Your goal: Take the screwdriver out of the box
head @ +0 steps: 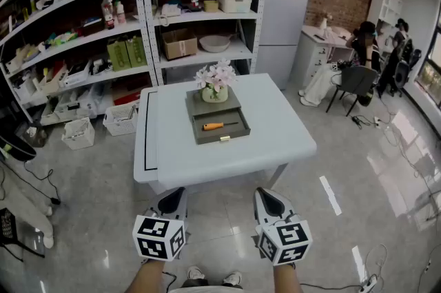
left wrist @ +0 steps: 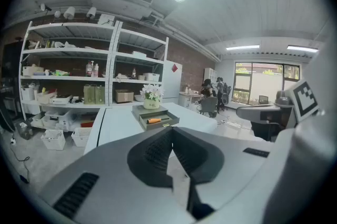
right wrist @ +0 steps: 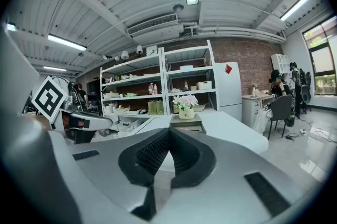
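A screwdriver point(head: 213, 125) with an orange handle lies in the open drawer of a grey box point(head: 220, 127) on the white table point(head: 275, 140). In the left gripper view the screwdriver point(left wrist: 154, 120) shows small in the drawer, far ahead. Both grippers hang low in front of the table's near edge, well short of the box. My left gripper point(head: 172, 200) is shut with nothing in it, its jaws meeting at the tip point(left wrist: 171, 130). My right gripper point(head: 267, 200) is likewise shut and empty point(right wrist: 169, 132), and from it only the box point(right wrist: 187, 122) shows, not the screwdriver.
A pot of pale pink flowers point(head: 215, 81) stands on top of the box. White shelving point(head: 148, 23) full of goods runs behind the table, with baskets point(head: 121, 118) on the floor at its left. A fridge point(head: 282, 16), desk and chairs point(head: 355, 81) stand at the right.
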The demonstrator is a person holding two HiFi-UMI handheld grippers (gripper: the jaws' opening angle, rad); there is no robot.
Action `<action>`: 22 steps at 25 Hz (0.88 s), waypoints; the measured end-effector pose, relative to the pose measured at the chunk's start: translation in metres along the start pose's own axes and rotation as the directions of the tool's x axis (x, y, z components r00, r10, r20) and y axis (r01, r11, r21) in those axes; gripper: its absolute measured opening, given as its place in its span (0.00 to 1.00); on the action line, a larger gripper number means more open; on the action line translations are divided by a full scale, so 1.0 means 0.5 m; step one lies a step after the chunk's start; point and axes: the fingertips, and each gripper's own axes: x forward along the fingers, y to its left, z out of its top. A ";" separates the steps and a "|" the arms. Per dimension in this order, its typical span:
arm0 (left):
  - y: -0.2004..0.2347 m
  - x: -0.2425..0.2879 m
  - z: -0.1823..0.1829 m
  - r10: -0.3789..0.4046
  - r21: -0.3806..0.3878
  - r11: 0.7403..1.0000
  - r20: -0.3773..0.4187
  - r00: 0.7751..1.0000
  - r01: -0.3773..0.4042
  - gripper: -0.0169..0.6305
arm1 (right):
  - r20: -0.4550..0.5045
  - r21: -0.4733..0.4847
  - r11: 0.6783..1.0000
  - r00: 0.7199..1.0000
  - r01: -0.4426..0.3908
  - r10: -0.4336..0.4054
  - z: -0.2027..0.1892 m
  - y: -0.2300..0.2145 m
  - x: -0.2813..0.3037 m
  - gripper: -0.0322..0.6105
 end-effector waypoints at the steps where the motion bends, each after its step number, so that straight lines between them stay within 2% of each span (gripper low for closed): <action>1: -0.002 0.002 0.004 0.001 0.000 1.000 0.002 1.000 -0.001 0.03 | 0.004 0.004 1.000 1.000 -0.001 0.001 0.002 -0.003 0.000 0.06; 22: -0.080 0.074 0.037 0.031 -0.037 0.999 0.051 0.998 -0.029 0.05 | 0.012 -0.003 0.996 0.996 -0.089 0.089 -0.001 -0.070 -0.006 0.06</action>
